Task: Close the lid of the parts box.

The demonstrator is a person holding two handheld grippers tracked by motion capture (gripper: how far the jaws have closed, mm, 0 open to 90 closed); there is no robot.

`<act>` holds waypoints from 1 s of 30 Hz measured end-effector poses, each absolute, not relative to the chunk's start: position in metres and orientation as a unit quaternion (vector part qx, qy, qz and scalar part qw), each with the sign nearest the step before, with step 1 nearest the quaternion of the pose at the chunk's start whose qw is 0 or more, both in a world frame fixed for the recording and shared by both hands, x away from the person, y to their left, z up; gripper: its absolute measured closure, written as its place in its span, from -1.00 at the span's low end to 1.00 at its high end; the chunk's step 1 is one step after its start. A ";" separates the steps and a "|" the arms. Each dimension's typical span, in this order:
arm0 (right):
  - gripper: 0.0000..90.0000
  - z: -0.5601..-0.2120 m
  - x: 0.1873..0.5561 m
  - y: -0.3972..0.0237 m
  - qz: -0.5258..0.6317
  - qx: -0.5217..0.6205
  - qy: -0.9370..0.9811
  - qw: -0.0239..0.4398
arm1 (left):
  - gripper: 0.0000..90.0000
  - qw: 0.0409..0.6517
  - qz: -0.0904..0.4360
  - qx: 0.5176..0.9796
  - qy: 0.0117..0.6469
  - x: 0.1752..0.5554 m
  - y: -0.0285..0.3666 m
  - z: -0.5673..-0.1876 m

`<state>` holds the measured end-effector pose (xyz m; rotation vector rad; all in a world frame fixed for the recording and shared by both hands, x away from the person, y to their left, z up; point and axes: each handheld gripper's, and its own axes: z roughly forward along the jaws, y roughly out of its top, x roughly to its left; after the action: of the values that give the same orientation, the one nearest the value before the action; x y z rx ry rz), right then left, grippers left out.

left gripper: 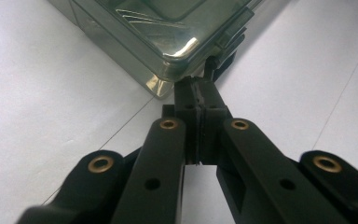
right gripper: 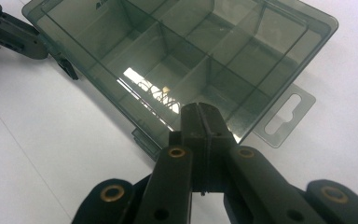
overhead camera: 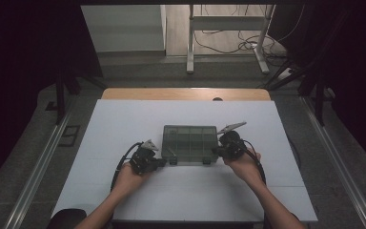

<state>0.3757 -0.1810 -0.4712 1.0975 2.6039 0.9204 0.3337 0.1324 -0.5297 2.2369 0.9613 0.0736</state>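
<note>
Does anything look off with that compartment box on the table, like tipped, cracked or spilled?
Nothing stands out. The smoky compartment box lies flat and square on the white table, lid closed, with no visible cracks or spills. Both shut grippers, left and right, sit at its near corners.

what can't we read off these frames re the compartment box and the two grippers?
- Compartment box contents: high view too small and dark; in the right gripper view the tinted lid glares.
- Front latches: the left gripper fingers cover one in the left gripper view; open or shut unclear.
- Contact of the right gripper with the box: its own shut fingers hide it.
- Far corners: cropped.
</note>
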 end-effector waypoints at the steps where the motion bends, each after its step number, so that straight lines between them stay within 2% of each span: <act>1: 0.97 -0.471 0.376 -0.181 0.308 0.368 0.873 0.085 | 0.97 0.347 0.029 0.861 0.370 0.333 0.132 -0.530; 6: 0.97 -0.471 0.375 -0.181 0.309 0.369 0.872 0.085 | 0.93 0.346 0.033 0.863 0.366 0.332 0.133 -0.528; 12: 0.90 -0.471 0.375 -0.181 0.312 0.369 0.871 0.088 | 0.76 0.343 0.049 0.866 0.361 0.327 0.133 -0.524; 30: 0.55 -0.464 0.371 -0.185 0.321 0.371 0.865 0.101 | 0.45 0.356 0.047 0.861 0.360 0.323 0.147 -0.514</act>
<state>0.3709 -0.1853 -0.4635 1.0968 2.5570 0.9497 0.3229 0.1473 -0.5138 2.2232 0.9305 0.1225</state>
